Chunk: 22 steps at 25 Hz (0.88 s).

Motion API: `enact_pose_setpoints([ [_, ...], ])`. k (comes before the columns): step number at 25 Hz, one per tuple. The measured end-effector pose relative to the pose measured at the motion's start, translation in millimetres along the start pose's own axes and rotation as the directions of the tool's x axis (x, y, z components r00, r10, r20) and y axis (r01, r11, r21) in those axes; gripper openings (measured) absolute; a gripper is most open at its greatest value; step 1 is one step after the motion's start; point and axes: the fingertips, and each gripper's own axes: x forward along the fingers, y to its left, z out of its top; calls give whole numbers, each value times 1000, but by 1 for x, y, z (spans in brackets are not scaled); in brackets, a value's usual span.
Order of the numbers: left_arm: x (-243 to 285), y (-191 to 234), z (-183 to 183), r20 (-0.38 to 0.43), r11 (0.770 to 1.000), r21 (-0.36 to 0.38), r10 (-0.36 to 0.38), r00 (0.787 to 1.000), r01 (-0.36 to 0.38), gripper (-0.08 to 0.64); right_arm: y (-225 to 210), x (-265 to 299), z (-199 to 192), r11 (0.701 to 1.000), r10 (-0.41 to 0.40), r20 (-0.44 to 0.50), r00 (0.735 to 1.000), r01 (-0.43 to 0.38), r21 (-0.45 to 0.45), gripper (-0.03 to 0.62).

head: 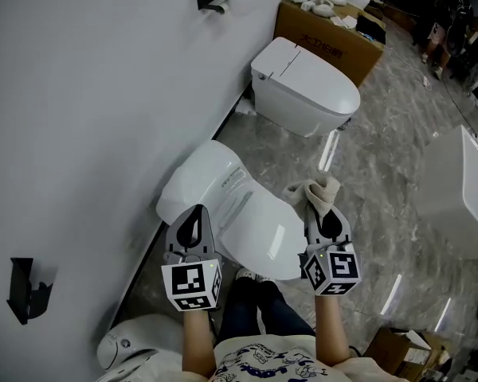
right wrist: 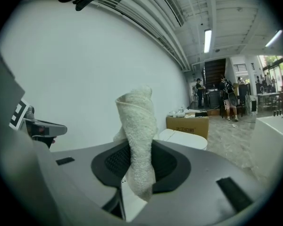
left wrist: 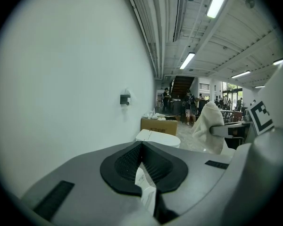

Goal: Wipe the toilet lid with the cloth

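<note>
Cloth point(head: 323, 189) is pinched in my right gripper point(head: 320, 207), at 3 o'clock off the toilet lid point(head: 251, 225); my left gripper point(head: 193, 216) is closed and empty. Wiping not begun, I judge: next, lower cloth onto lid.

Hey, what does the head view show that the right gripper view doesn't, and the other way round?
Only the head view: the near toilet's lid as a whole, seen from above, and the person's legs.
Only the right gripper view: the ceiling light, the staircase and people far off.
Both: the right gripper shut on the cloth, the cardboard box, the second toilet near it, and the white wall.
</note>
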Motion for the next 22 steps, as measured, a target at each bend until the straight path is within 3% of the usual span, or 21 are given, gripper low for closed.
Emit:
enact_pose_setpoints([
  [9,31,0,-36,-60,1000,-2,10,998,-10,3,-6,43,-44,998,50,-87,995,-53,-28,95],
  [22,73,20,-146,-215,1000,-13,14,976,-17,3,-4,131,-193,984,121,-296,947,-154,-91,95],
])
